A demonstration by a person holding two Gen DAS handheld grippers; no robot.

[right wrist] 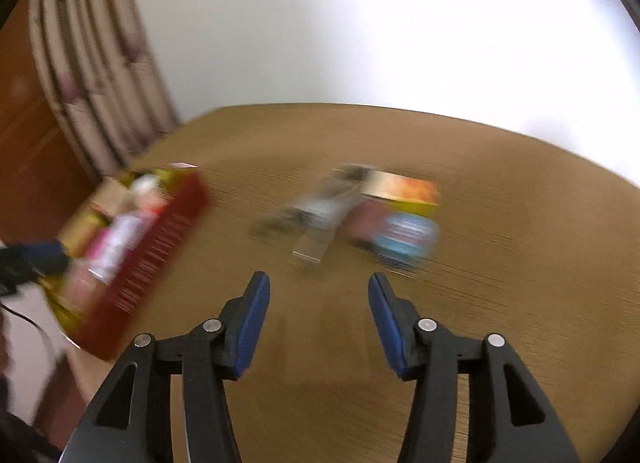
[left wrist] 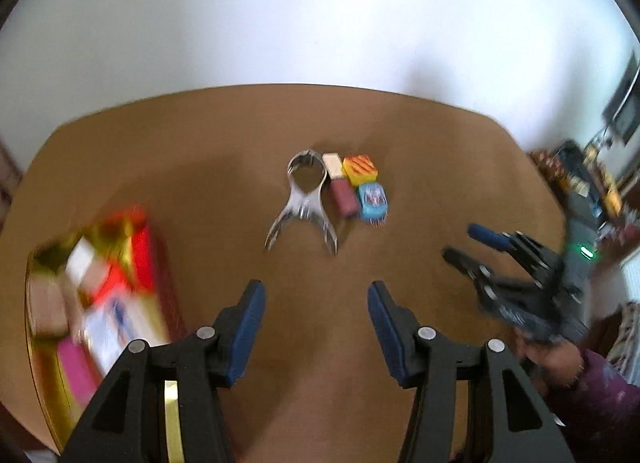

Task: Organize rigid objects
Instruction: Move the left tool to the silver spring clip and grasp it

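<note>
Shiny metal clamp (left wrist: 303, 199), matt wooden table (left wrist: 160, 167)

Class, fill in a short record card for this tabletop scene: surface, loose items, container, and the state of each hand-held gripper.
surface: brown wooden table
loose items: metal clamp, cream block, maroon block, orange-yellow block, blue toy car, grouped mid-table
container: red box at the table's left edge, holding assorted items, blurred
left hand-held gripper: open, empty, short of the group
right hand-held gripper: open, empty, over bare table
image quality: right wrist view motion-blurred
</note>
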